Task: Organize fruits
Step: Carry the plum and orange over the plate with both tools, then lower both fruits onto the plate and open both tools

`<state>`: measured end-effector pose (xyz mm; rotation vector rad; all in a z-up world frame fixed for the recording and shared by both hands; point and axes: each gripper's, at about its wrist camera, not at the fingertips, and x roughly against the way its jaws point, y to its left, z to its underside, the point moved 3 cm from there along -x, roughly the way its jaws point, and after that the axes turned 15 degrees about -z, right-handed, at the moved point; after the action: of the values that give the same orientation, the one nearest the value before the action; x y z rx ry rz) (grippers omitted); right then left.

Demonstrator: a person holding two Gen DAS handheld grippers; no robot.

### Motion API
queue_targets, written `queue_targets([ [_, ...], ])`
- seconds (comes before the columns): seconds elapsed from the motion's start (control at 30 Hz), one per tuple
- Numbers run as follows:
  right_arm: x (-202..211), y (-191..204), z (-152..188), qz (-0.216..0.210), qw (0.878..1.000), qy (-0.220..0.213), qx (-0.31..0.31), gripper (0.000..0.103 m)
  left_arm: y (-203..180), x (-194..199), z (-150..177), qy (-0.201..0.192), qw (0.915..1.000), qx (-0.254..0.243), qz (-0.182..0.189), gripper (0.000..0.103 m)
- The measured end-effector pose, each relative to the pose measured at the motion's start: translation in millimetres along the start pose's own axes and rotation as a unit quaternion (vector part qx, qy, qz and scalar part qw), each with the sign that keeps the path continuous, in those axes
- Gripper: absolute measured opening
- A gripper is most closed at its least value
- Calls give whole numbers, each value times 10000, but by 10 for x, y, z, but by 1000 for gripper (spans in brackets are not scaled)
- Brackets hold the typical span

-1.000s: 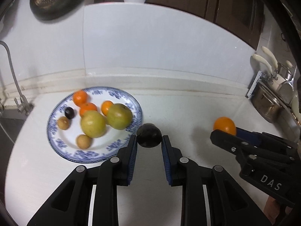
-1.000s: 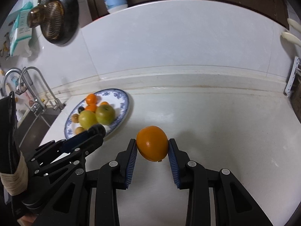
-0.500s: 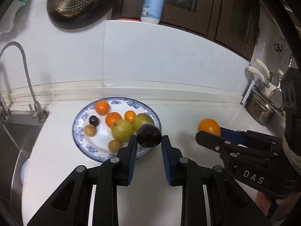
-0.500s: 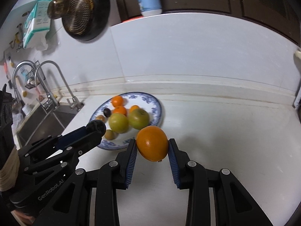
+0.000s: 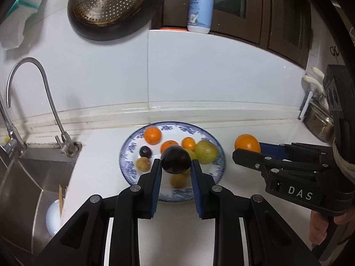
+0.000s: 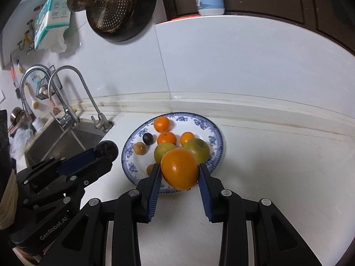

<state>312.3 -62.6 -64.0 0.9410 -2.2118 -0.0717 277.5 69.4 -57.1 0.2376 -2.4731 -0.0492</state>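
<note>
My left gripper (image 5: 175, 166) is shut on a dark round plum (image 5: 176, 159), held in the air just before the near side of a blue-and-white plate (image 5: 129, 146). The plate carries several fruits: small oranges, two green-yellow apples (image 5: 206, 151), a small dark fruit and brown ones. In the right wrist view my right gripper (image 6: 179, 173) is shut on a large orange (image 6: 179, 168), over the plate's (image 6: 213, 133) near rim. The right gripper (image 5: 248, 153) shows with its orange (image 5: 247, 143) to the plate's right. The left gripper (image 6: 104, 153) appears at left with the plum (image 6: 106, 149).
A steel sink (image 5: 33, 177) with a curved tap (image 5: 26, 71) lies left of the plate. A pan with a sieve (image 5: 111, 4) hangs on the white wall; a lotion bottle (image 5: 199, 8) stands on a ledge. Metal pots (image 5: 317, 119) sit at the far right.
Both grippers have carried their fruits leftward towards the plate. The plum now hangs over the plate's near part, and the orange sits over its near rim. Sink and tap came into view.
</note>
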Motion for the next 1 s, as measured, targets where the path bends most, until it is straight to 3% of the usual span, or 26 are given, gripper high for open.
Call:
queue_targets([
  [0.57, -745, -234, 125, -10, 9974, 664, -280, 35, 22, -796, 50, 485, 9977, -451, 120, 26],
  [0.67, -788, -270, 134, 3, 9974, 649, -323, 35, -10, -914, 64, 607, 9966, -526, 173, 27],
  [0.73, -795, -279, 130, 3, 9976, 627, -305, 35, -6, -939, 66, 590, 9968, -533, 116, 37],
  [0.77, -788, -282, 125, 31, 9978, 600, -290, 41, 3, -939, 64, 580, 9969, -517, 105, 38],
  [0.8, -777, -282, 119, 65, 9980, 561, -274, 49, 16, -926, 59, 581, 9971, -480, 115, 39],
  [0.83, -758, -277, 113, 80, 9984, 505, -254, 50, 26, -906, 52, 567, 9973, -453, 117, 39],
  [1.0, -621, -248, 88, 185, 9991, 313, -228, 50, 75, -734, 29, 493, 9981, -378, -16, 39],
])
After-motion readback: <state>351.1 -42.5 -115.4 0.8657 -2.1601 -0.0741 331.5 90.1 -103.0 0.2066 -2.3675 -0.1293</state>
